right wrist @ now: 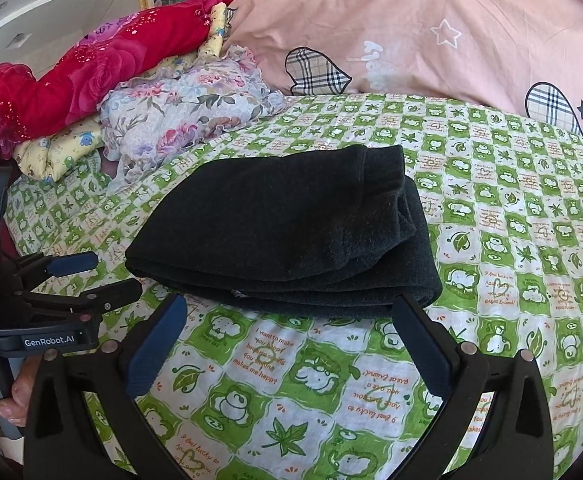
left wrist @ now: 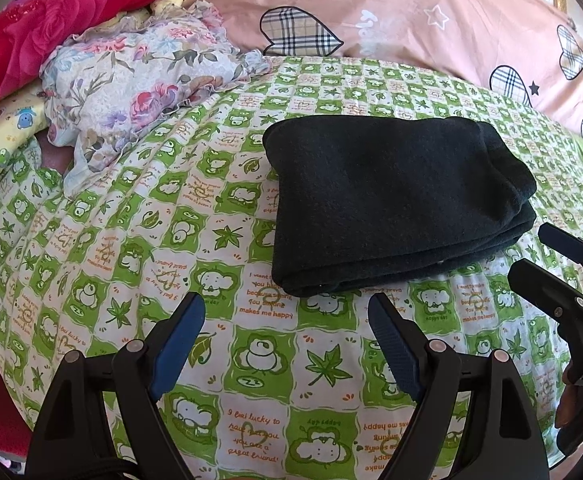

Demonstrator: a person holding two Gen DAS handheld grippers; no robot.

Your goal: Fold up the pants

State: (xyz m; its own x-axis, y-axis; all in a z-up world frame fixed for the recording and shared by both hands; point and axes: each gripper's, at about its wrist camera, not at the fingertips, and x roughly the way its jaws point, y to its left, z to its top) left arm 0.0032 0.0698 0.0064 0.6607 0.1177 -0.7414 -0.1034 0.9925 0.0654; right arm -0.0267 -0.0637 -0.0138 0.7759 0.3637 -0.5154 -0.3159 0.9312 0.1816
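- Left gripper (left wrist: 287, 312): lower centre of frame, level, fingers spread wide, empty.
- Right gripper (right wrist: 289, 316): likewise, fingers parted, empty.
- Pants (left wrist: 395, 200): folded, centre frame, on bedsheet (left wrist: 131, 240).

I see the folded pants (left wrist: 395, 204) lying on the bed (left wrist: 131, 240), a pillow pile (left wrist: 131, 80) behind-left, a quilt (left wrist: 411, 12) behind, both claws in front.

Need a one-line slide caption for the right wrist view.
Folded dark pants lie on the green patterned sheet; open right hand-held gripper just short of them.
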